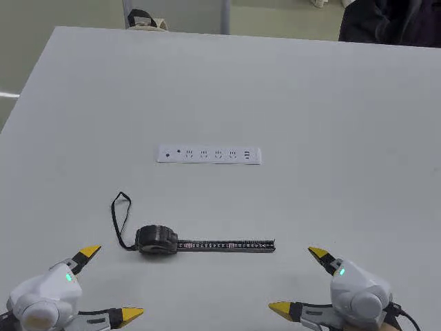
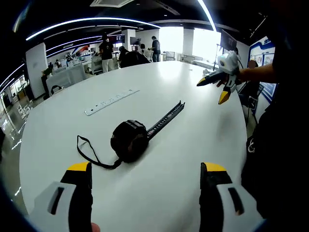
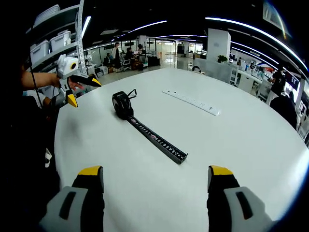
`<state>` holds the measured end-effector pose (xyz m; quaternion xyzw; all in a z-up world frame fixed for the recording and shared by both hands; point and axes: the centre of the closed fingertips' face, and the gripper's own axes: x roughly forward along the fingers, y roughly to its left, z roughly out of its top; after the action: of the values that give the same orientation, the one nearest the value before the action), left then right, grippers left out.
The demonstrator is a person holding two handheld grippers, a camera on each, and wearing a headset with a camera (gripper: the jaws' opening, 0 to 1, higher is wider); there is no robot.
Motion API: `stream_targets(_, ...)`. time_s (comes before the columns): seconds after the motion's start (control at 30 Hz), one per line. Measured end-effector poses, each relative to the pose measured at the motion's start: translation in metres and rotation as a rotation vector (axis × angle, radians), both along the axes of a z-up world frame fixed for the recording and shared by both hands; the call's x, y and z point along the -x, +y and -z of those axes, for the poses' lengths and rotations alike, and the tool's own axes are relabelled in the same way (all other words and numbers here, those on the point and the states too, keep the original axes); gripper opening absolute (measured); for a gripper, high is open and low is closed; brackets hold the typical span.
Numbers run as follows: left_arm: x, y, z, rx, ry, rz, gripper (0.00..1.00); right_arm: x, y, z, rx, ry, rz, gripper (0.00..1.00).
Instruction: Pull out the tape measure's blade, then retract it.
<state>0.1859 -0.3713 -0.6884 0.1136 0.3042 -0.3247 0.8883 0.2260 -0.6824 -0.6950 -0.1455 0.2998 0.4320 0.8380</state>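
Observation:
A black tape measure lies on the white table, its blade pulled out to the right and its wrist strap looped to the left. My left gripper is open, below and left of the case, holding nothing. My right gripper is open too, below and right of the blade tip. In the left gripper view the case sits just ahead of the jaws, with the right gripper beyond. In the right gripper view the blade tip points toward the jaws, with the left gripper far left.
A white power strip lies flat on the table beyond the tape measure. A dark chair or bag stands past the far right edge. In both gripper views an office with desks and people lies beyond the table.

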Motion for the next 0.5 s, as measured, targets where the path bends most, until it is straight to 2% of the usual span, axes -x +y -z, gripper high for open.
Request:
stream_targets(0.2,0.003,0.001,-0.009,0.010,-0.039,-0.044,0.97,0.008,-0.001,-0.006,-0.013,-0.012,0.024,0.92)
stream_targets(0.33,0.004,0.000,-0.010,0.023,-0.033,-0.056,0.99,0.013,0.001,-0.009,-0.019,-0.017,0.025,0.94)
stream_targets(0.5,0.007,-0.003,-0.012,0.016,-0.035,-0.055,0.99,0.019,0.003,-0.015,-0.035,-0.019,0.030,0.96)
